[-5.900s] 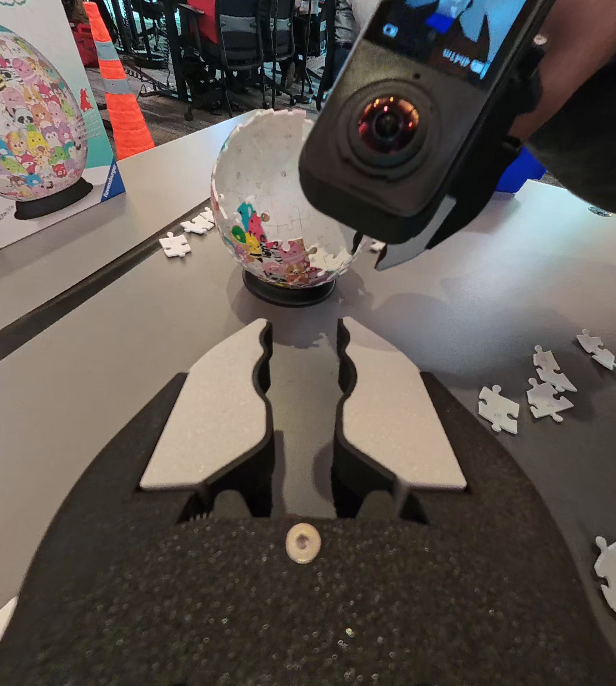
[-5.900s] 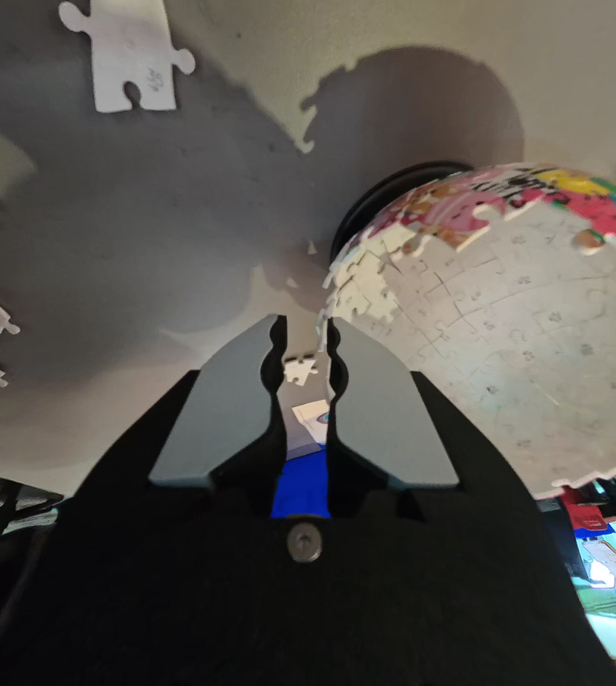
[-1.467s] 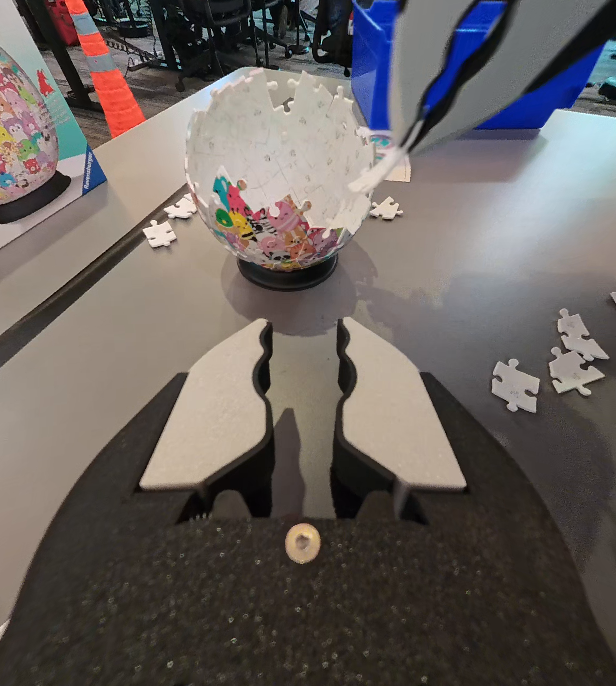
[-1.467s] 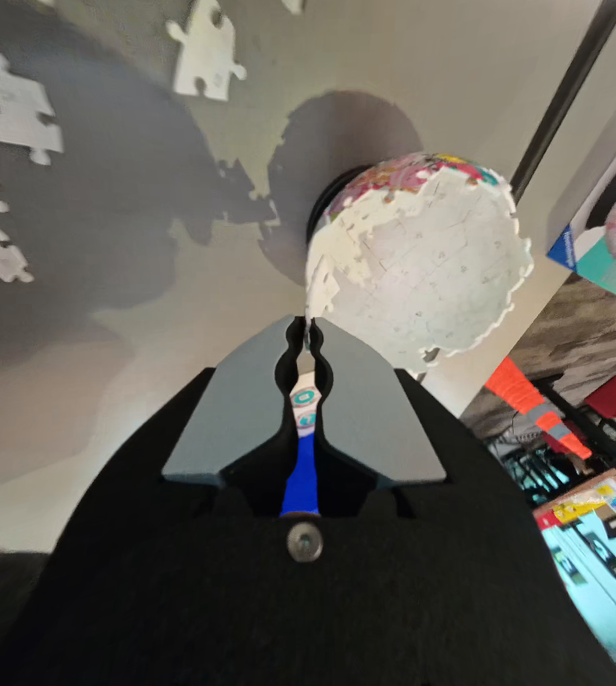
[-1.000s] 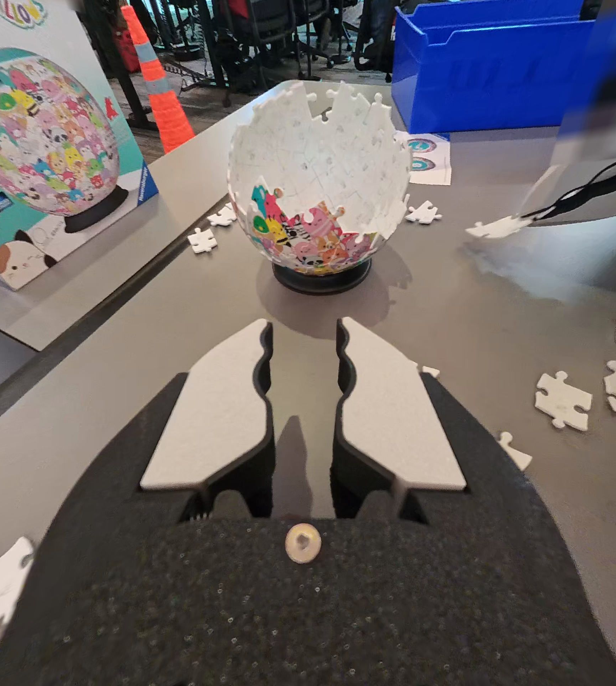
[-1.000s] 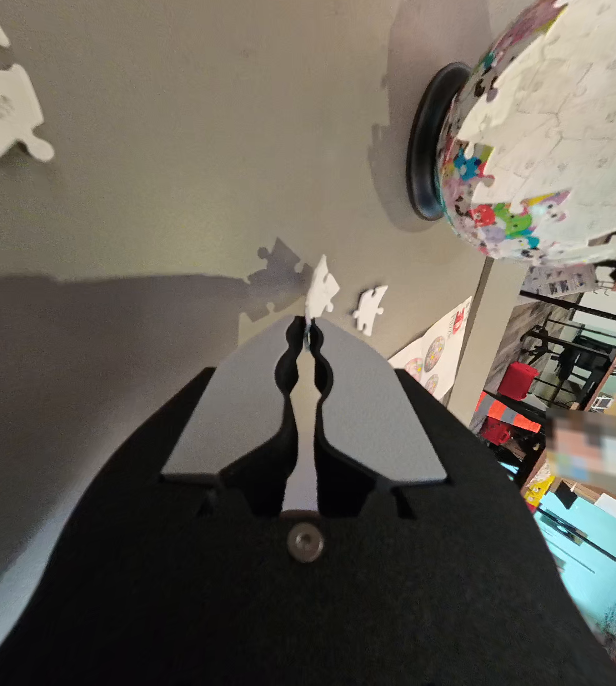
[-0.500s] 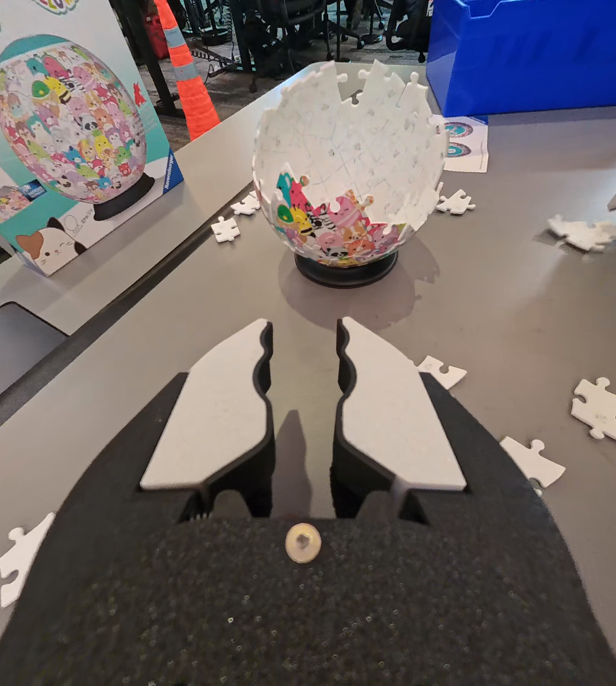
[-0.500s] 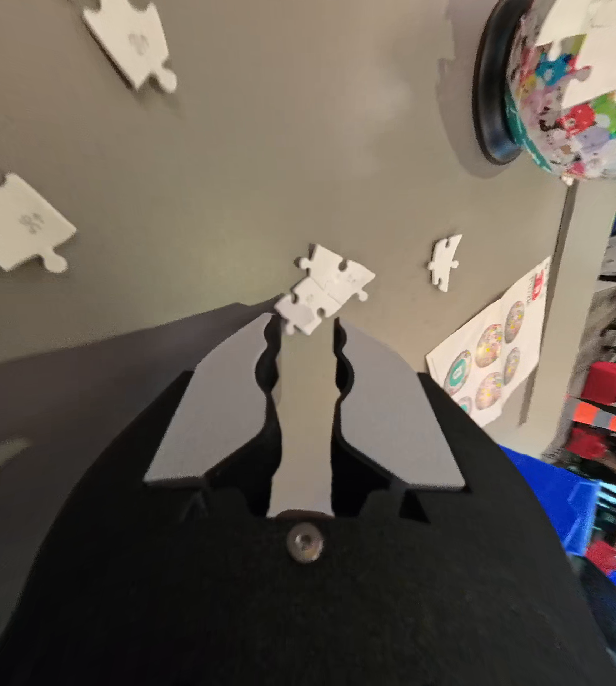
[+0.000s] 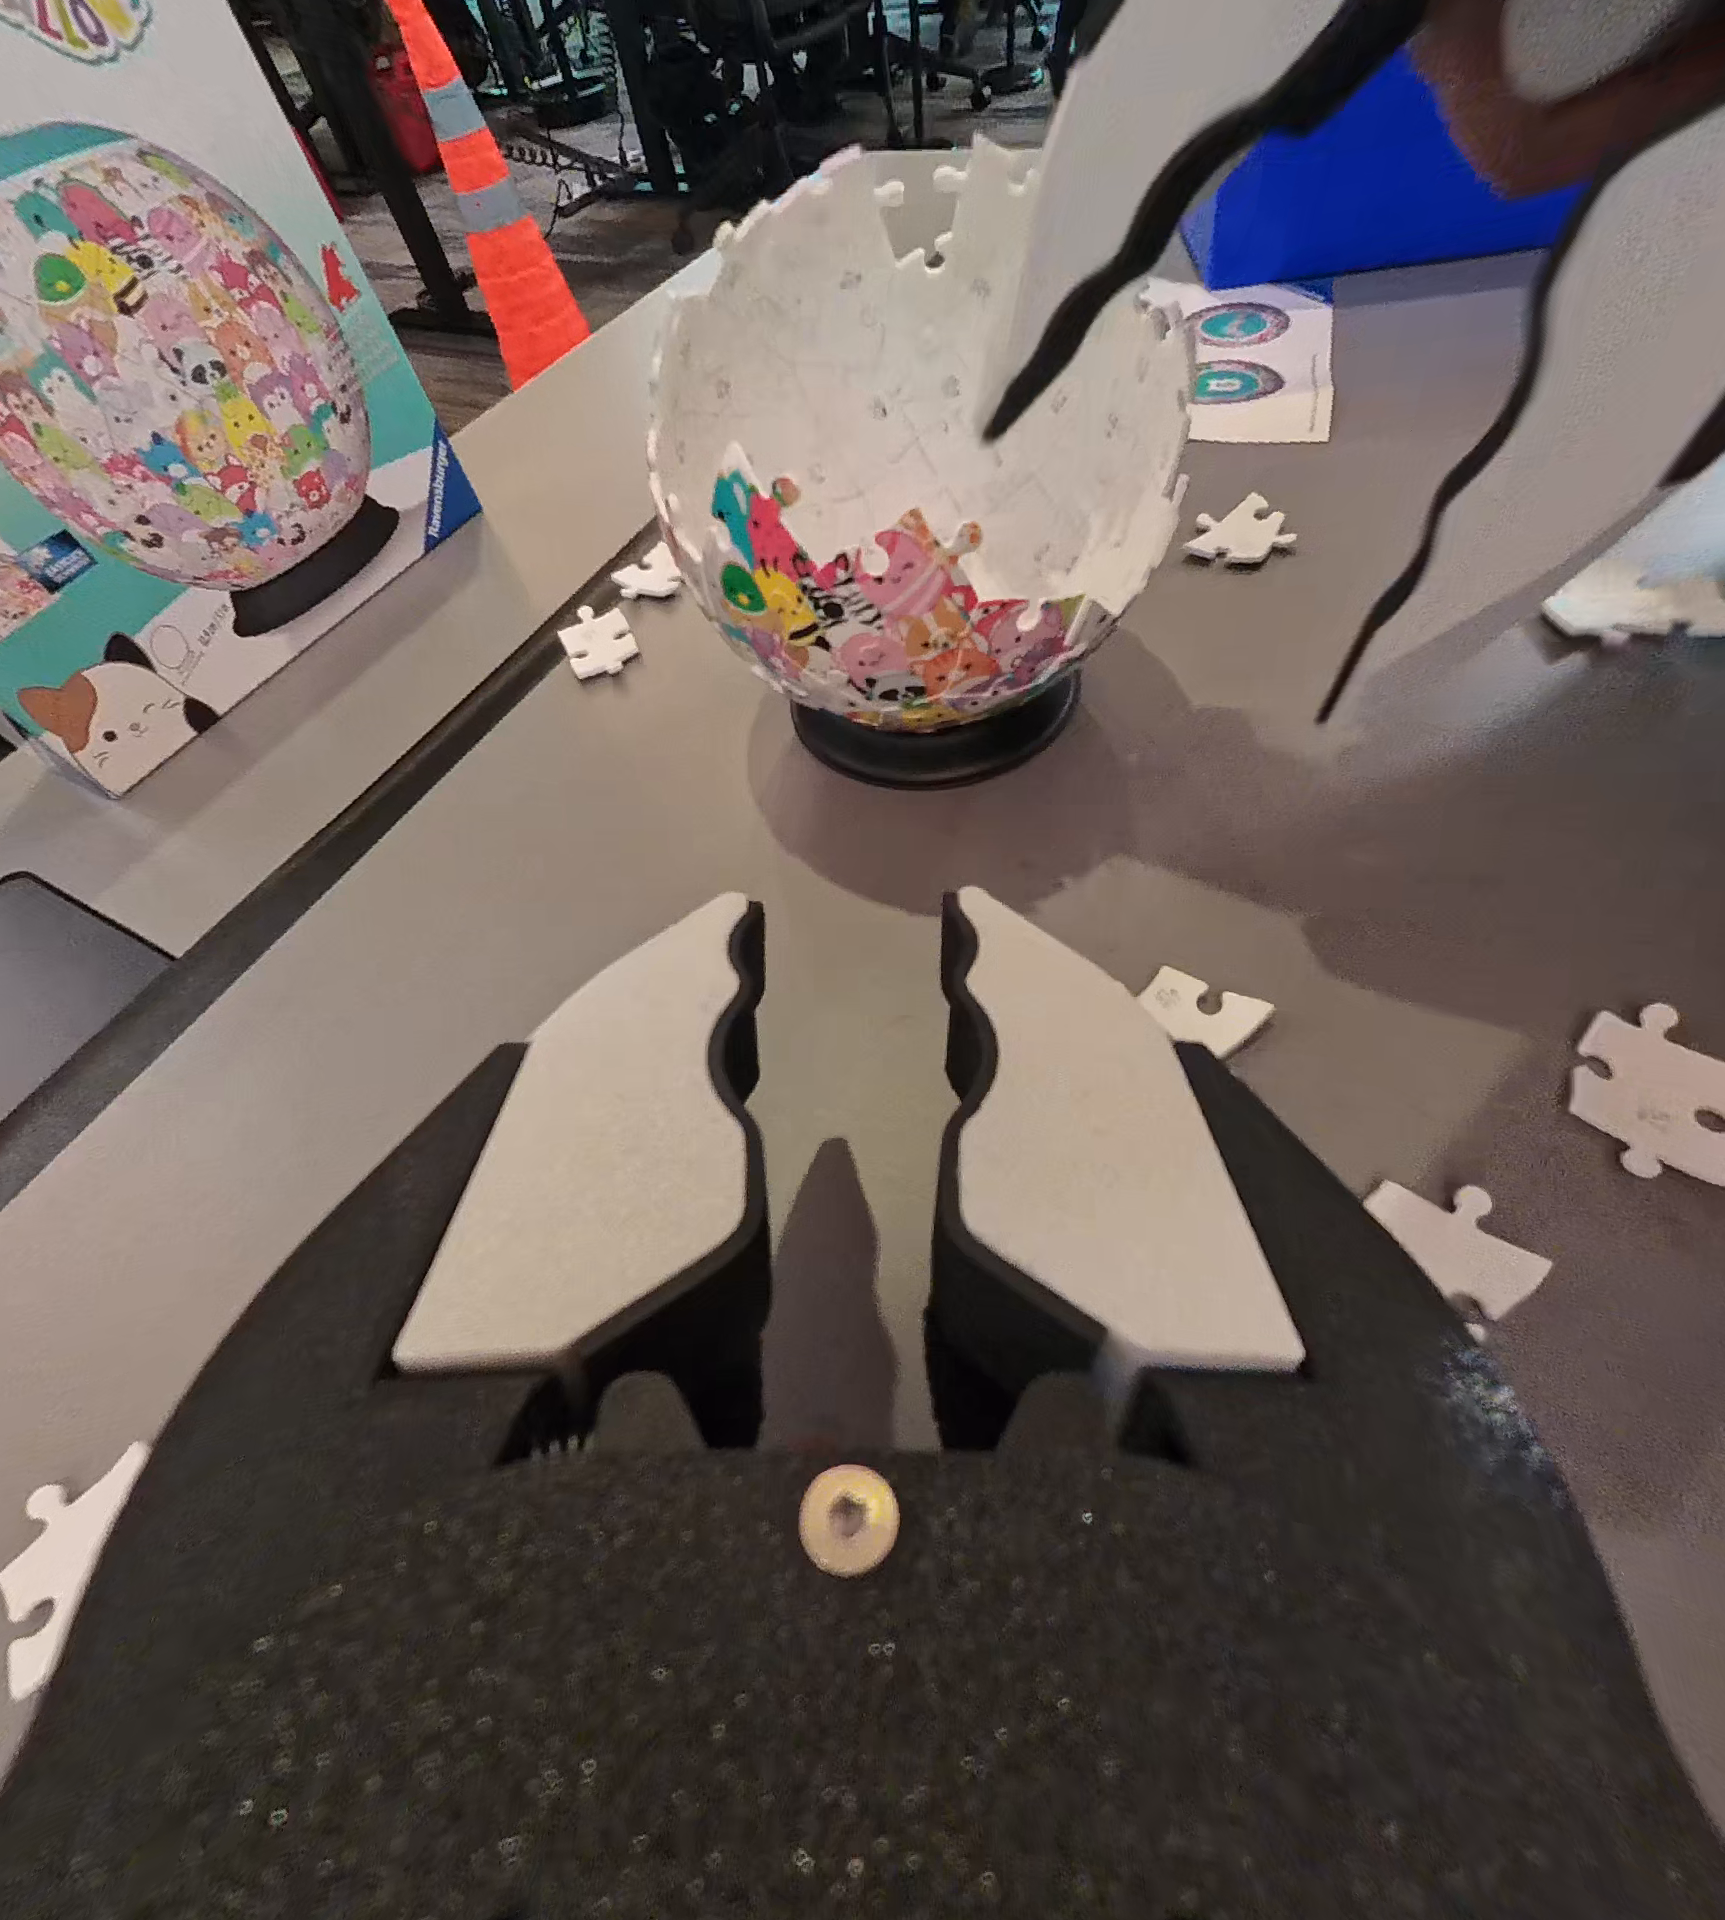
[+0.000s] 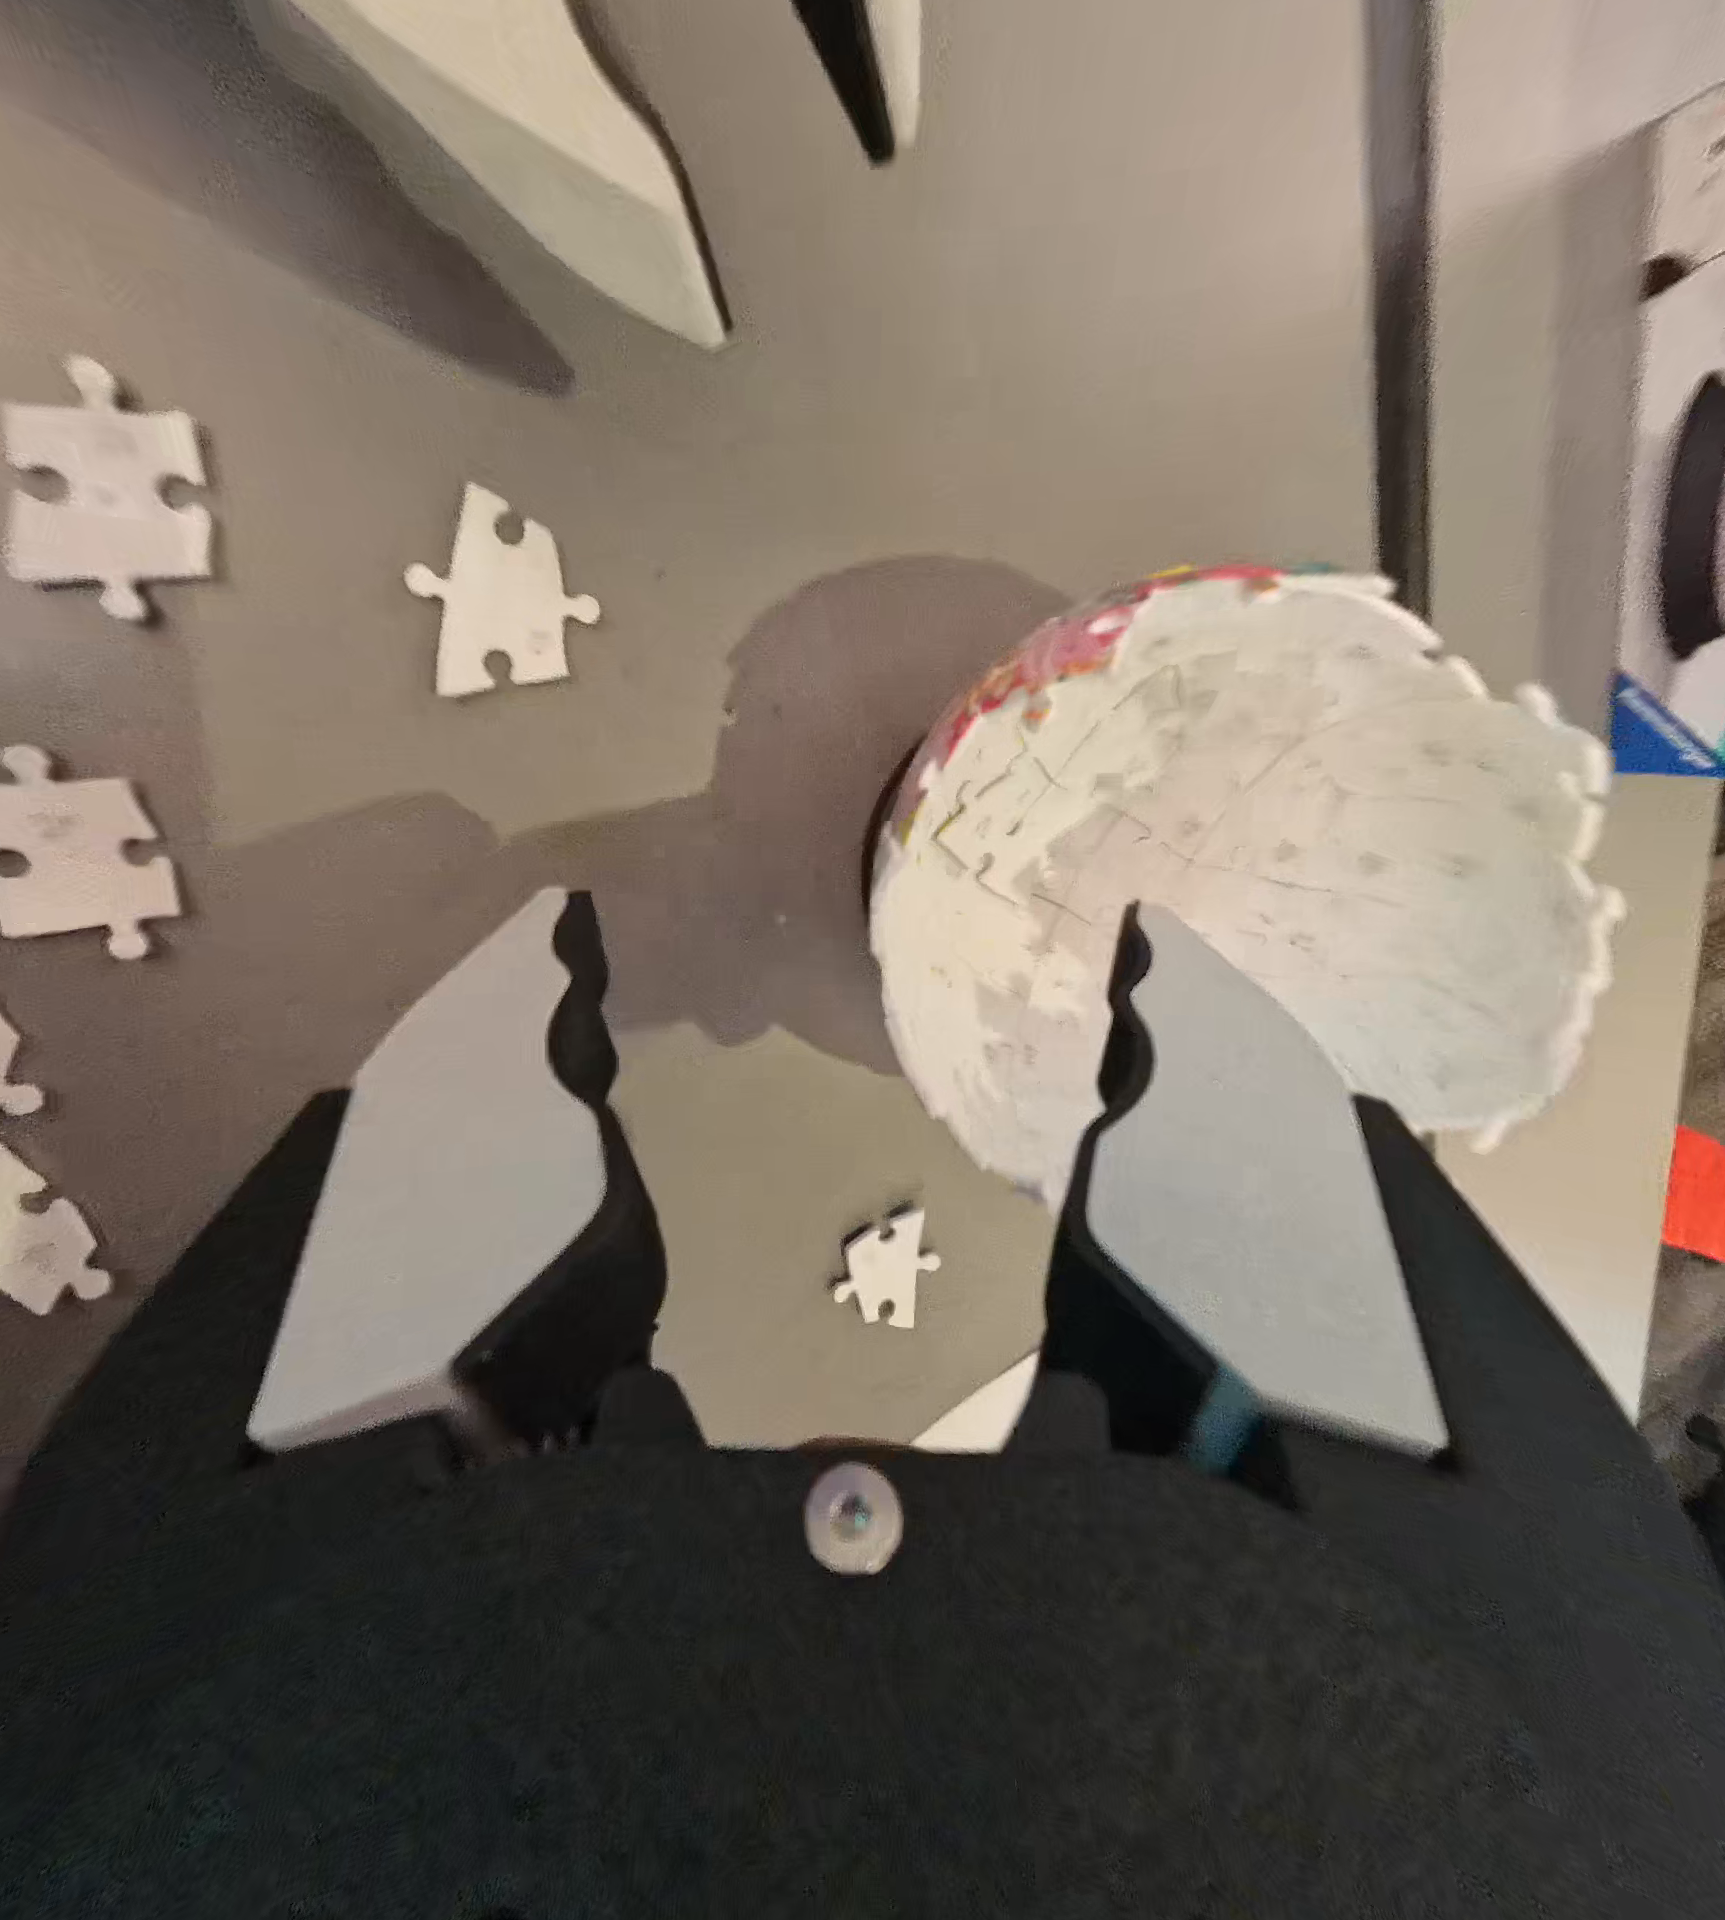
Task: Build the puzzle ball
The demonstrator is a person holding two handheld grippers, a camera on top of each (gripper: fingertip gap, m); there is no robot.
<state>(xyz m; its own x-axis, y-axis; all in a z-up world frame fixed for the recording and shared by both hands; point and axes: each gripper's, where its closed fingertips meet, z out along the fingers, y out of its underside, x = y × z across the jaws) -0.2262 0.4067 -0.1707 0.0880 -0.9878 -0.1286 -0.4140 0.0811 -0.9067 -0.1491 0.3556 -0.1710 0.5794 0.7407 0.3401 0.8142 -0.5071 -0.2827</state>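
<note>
Right gripper [image 10: 853, 914] is hovering spread over the ball [image 10: 1242, 831]; left gripper [image 9: 853, 914] is waiting open, empty. Shell likely light, fragile: take pieces [image 10: 499, 597] by their edges.

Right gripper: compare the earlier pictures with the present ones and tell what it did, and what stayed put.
The right gripper, shut on a puzzle piece 1.5 s ago, carried it away from the puzzle ball, set it on the table and opened; now it hangs wide open and empty by the ball. The left gripper stayed open and empty; the ball stayed on its stand.
</note>
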